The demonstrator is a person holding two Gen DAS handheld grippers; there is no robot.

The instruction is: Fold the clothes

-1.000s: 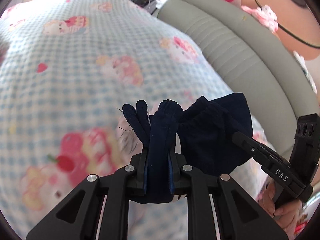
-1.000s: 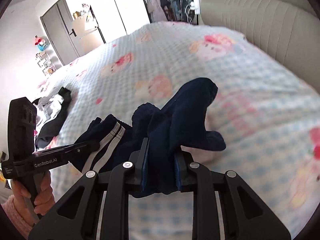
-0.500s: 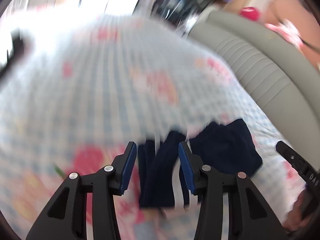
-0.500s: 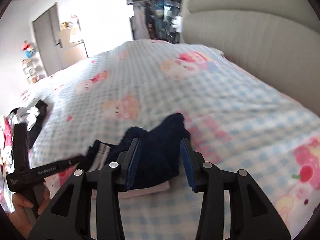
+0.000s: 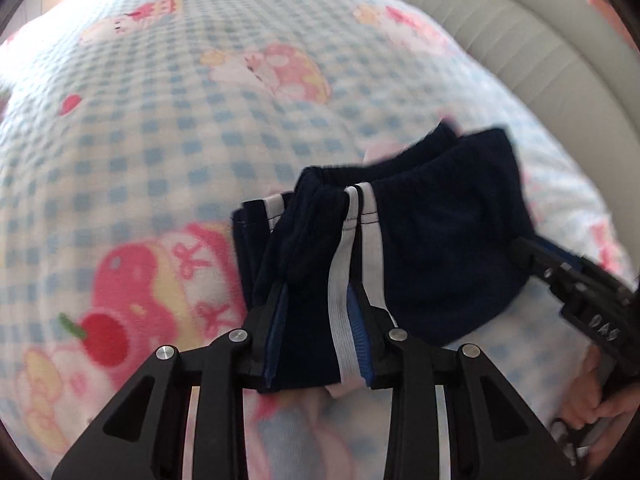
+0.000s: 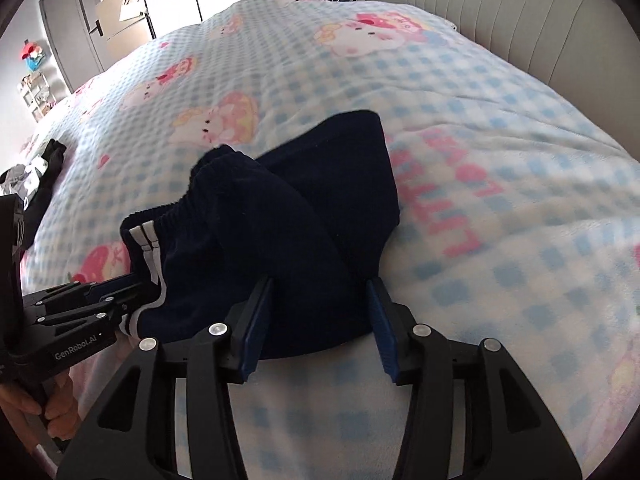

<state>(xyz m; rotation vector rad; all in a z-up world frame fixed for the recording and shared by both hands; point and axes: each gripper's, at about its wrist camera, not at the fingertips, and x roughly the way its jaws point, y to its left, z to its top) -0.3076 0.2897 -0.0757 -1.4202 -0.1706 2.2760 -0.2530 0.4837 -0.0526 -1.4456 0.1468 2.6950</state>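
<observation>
Navy shorts (image 5: 440, 240) with white side stripes lie bunched on the checked blanket (image 5: 160, 120). My left gripper (image 5: 318, 292) straddles their striped edge. Its jaws are closing, the fabric fills the gap, and I see no squeeze. In the right wrist view the shorts (image 6: 300, 220) spread away from my right gripper (image 6: 320, 284). Its jaws are opening, and the plain navy end sits loosely between its blue pads (image 6: 256, 328). Each gripper shows in the other's view: the right gripper (image 5: 532, 252) at the shorts' right side, the left gripper (image 6: 100, 292) at the striped side.
A padded grey headboard (image 6: 520, 20) runs along the bed's right side. A pile of dark and white clothes (image 6: 36, 176) lies at the blanket's far left edge. A grey door (image 6: 68, 28) and shelves stand beyond. A hand (image 6: 52, 420) grips the left handle.
Both grippers let go of the raised shorts and sank. The shorts now rest on the blanket. The left jaws have since narrowed again; the right jaws have spread wider.
</observation>
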